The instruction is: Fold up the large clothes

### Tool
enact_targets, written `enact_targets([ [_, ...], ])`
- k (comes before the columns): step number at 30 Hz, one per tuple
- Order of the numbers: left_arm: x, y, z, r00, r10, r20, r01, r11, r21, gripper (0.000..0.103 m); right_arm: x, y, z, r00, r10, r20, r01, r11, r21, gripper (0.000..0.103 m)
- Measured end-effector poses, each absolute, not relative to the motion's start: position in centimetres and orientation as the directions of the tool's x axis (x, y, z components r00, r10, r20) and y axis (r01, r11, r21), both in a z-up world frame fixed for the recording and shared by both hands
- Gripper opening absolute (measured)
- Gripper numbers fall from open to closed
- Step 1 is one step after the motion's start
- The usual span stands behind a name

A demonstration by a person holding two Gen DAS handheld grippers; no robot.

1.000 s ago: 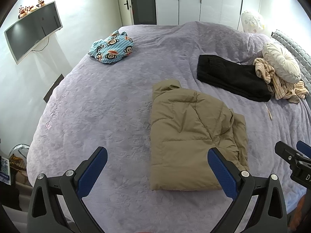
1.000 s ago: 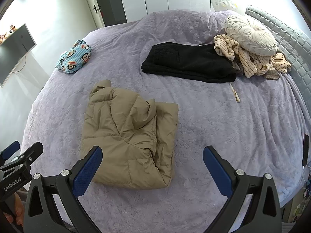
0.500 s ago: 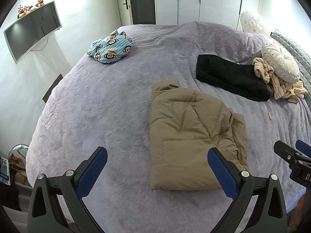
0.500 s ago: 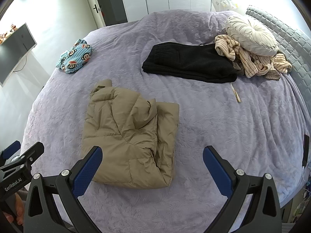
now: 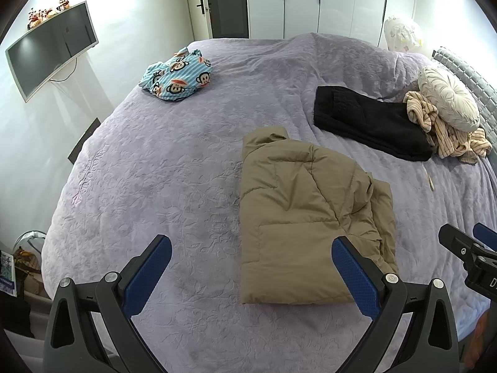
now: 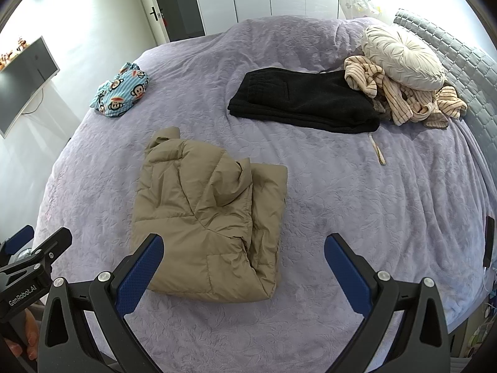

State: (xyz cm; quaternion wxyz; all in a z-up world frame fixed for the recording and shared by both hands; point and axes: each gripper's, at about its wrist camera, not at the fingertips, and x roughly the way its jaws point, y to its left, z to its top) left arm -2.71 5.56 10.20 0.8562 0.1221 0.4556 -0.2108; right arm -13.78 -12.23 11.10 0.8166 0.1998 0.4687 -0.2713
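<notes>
While hovering above the near edge of the bed (image 5: 155, 155), left gripper (image 5: 251, 275) spread wide, nothing between the blue pads (image 5: 149, 275). Right gripper (image 6: 243, 272) same: fingers apart, empty, raised off the cover. From the left view, tan puffer jacket (image 5: 307, 214) just ahead and a bit right, near hem partly behind the right-hand pad. From the right view, jacket (image 6: 208, 214) ahead and left, near hem partly behind the left-hand pad. So sits between the two grippers, roughly centred, near hem closest. Already doubled into a rough rectangle, long axis running away from the grippers, collar end far, hem end near. Looser bunched layers along its right side. Neither clearly nearer; left lines up with the flat folded side, right with the bunched side. Likely next: grab near hem corners and fold away toward collar. Farther off: black garment (image 6: 301, 102), striped heap (image 6: 403, 99) by round cushion (image 6: 403, 56), monkey-print bundle (image 5: 177, 74) far left.
</notes>
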Motion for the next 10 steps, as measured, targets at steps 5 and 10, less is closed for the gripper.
enact_targets([
  [5, -2.66, 5.52, 10.25, 0.497, -0.252, -0.831, 0.471, 0.882, 0.014, 0.103, -13.8, -12.23, 11.14, 0.413, -0.257, -0.874, 0.631, 0.772, 0.072, 0.103],
  [10, -2.86, 5.51, 9.95, 0.494, -0.258, -0.83, 0.482, 0.876, 0.015, 0.103, -13.8, -11.92, 11.05, 0.412, -0.255, -0.875, 0.631, 0.772, 0.072, 0.103],
])
